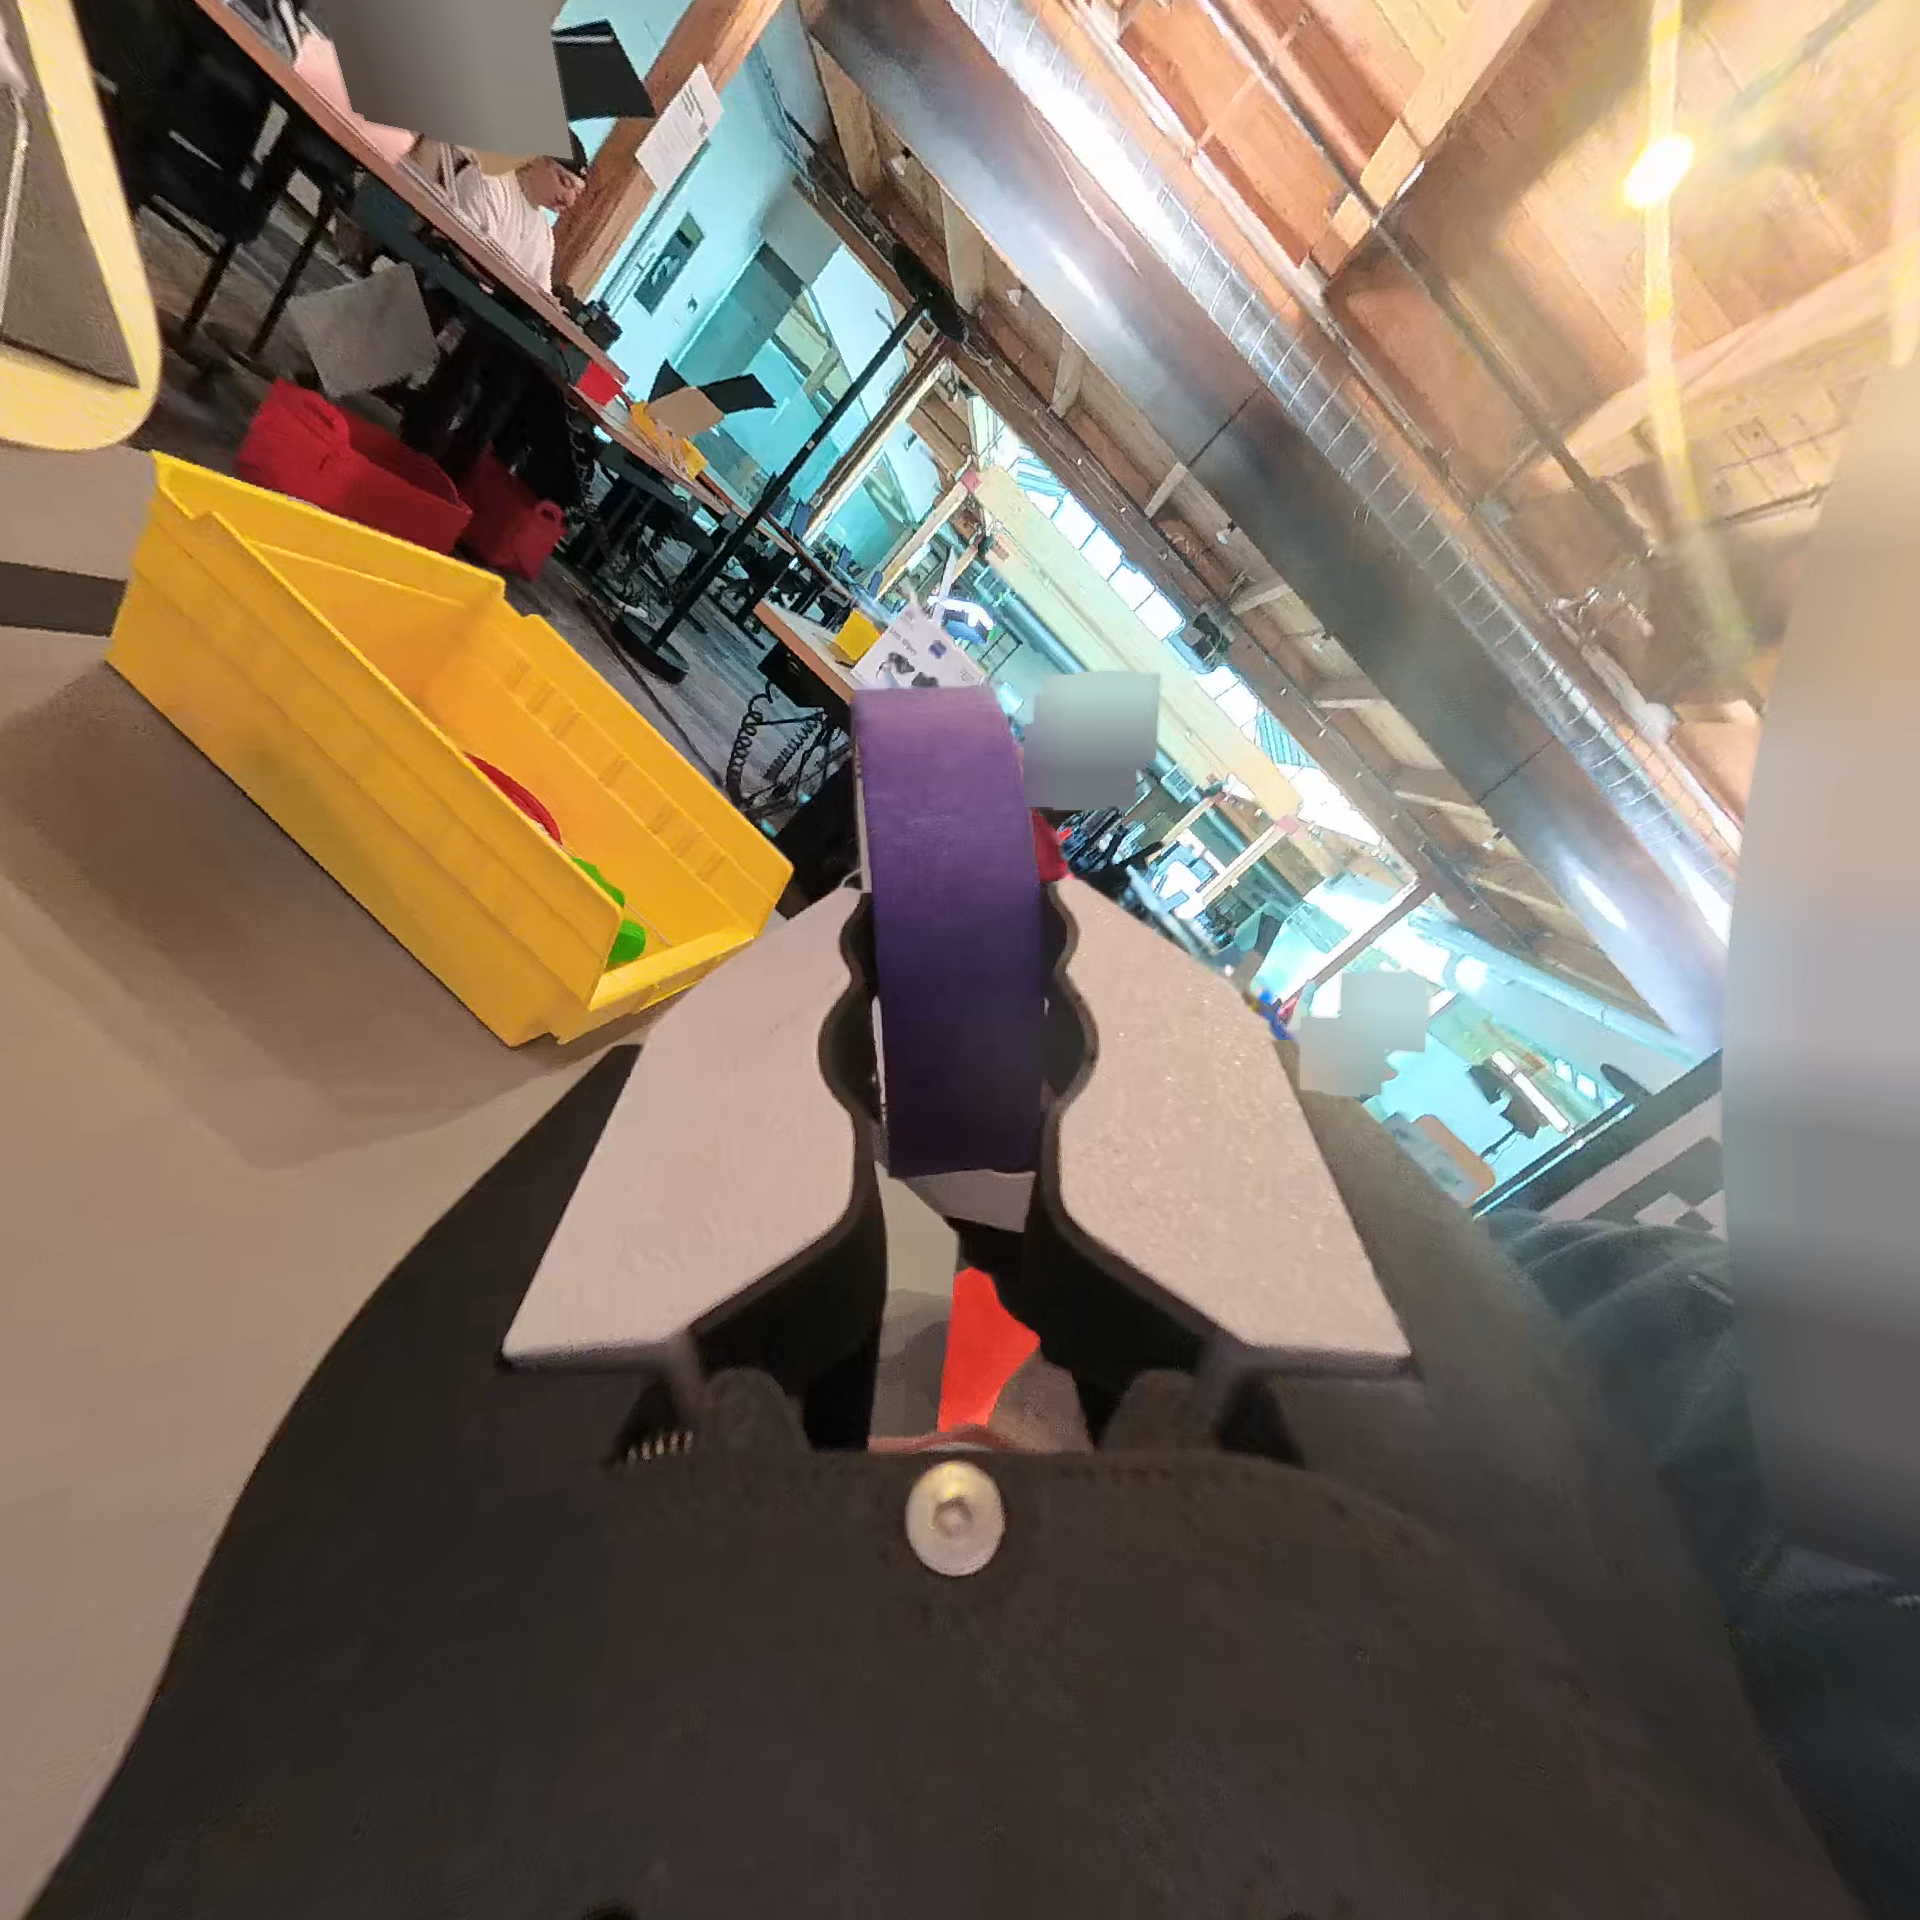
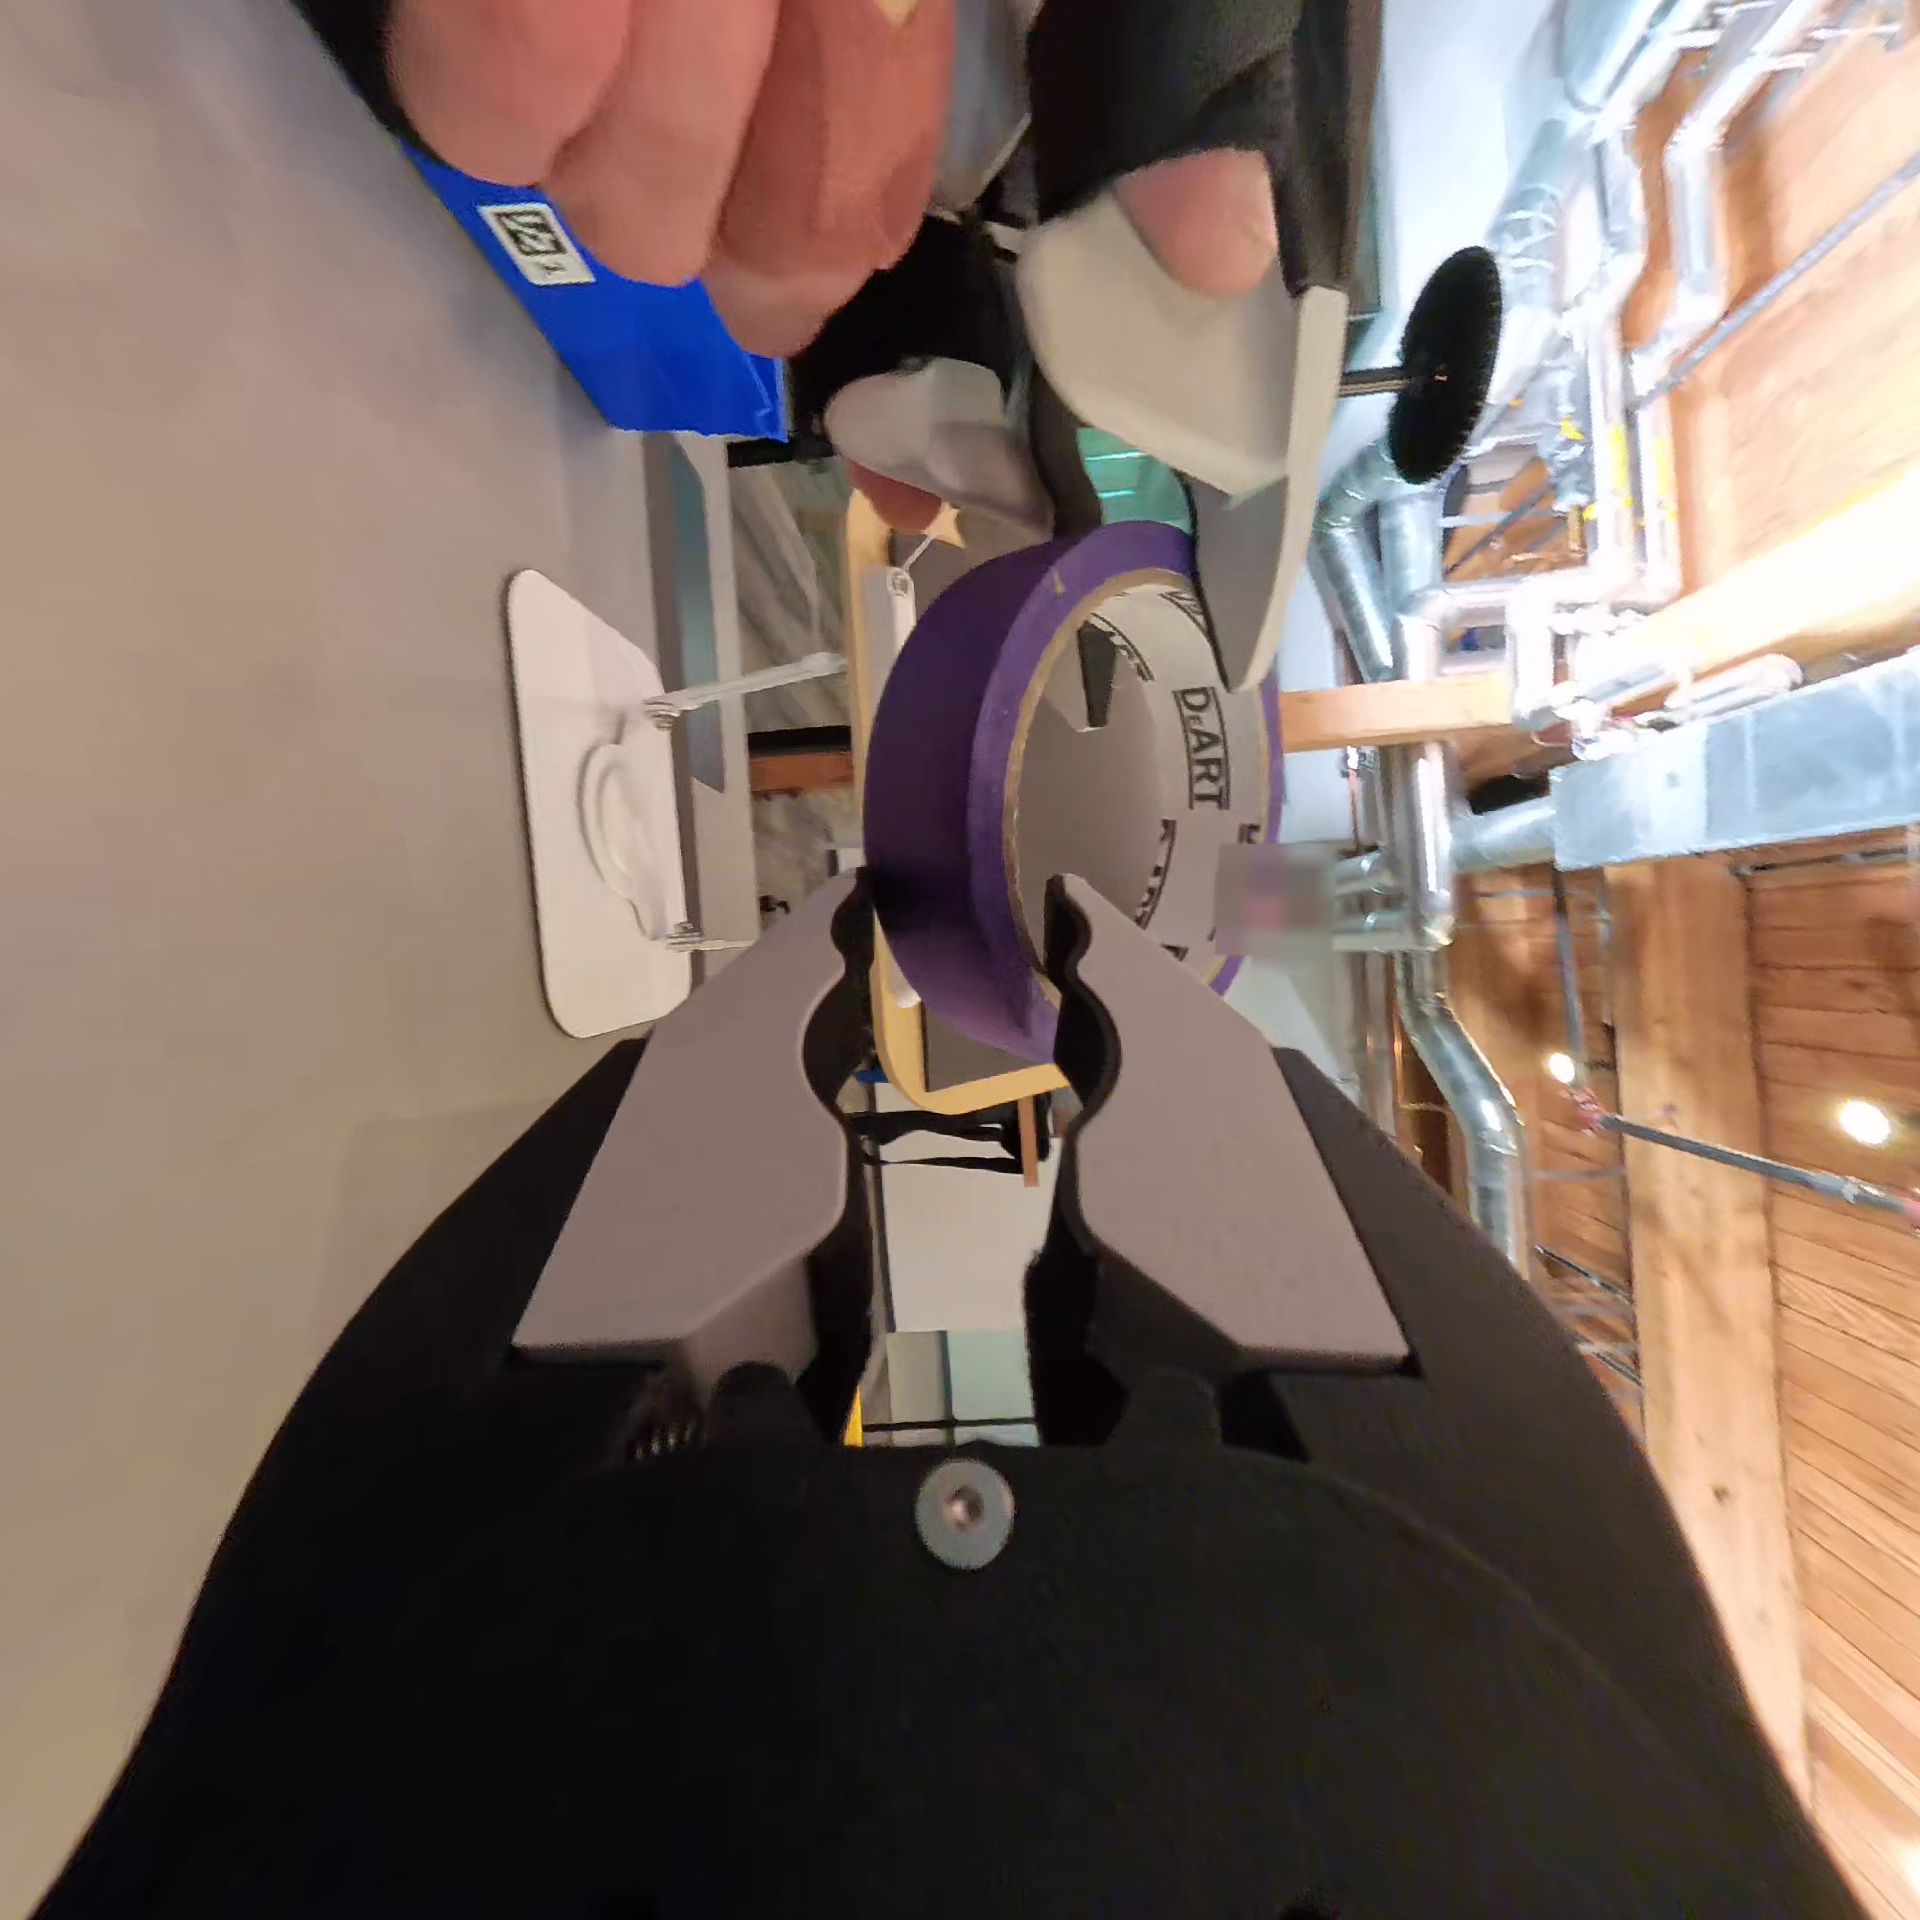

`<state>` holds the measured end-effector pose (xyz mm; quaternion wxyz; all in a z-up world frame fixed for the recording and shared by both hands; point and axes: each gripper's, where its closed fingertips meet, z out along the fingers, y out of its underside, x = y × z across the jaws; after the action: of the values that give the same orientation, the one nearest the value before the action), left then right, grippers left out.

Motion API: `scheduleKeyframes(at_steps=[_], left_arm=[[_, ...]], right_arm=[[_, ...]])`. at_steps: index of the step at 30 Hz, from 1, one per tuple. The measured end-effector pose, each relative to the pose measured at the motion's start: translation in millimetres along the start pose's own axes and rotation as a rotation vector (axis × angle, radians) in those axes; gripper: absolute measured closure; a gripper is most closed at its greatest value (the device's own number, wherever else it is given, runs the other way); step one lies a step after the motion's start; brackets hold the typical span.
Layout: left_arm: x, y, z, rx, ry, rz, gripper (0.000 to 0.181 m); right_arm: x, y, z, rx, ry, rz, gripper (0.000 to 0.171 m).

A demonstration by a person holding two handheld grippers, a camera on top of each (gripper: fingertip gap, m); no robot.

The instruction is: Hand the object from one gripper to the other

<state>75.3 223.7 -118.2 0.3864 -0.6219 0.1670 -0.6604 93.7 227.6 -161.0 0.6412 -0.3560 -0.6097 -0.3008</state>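
Note:
A purple tape roll [image 1: 956, 935] stands edge-on between my left gripper's [image 1: 956, 914] grey fingers, which are shut on its two flat sides. In the right wrist view the same roll [image 2: 935, 790] shows its grey inner core. My right gripper [image 2: 961, 914] straddles the roll's lower wall, one finger [image 2: 727, 1122] against the purple outside and the other finger [image 2: 1195, 1143] inside the core, both touching it. The left gripper [image 2: 1091, 499], held by a person's hand [image 2: 727, 135], grips the roll's upper part from above. The roll is held in the air above the grey table [image 2: 260, 727].
A yellow bin [image 1: 416, 748] with red and green items stands on the table to the left. A blue bin [image 2: 623, 312] and a white stand base [image 2: 592, 800] sit on the table beyond the roll. Workshop tables and people are far behind. Spacing between my two grippers at the tips: around 5 cm.

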Motion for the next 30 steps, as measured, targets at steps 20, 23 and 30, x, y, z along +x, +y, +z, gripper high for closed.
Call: scheduleKeyframes(at_steps=[20,23,30], left_arm=[[-14,-2,5,0.087,0.041,-0.124,0.147],[-16,-9,-1,0.098,0.003,-0.068,0.143],[-10,-17,-17,0.043,-0.164,0.319,0.129]], right_arm=[[-10,2,-1,0.074,-0.016,-0.047,0.147],[-12,4,-2,0.082,-0.037,-0.039,0.148],[-22,8,-5,0.119,-0.188,0.076,0.147]])
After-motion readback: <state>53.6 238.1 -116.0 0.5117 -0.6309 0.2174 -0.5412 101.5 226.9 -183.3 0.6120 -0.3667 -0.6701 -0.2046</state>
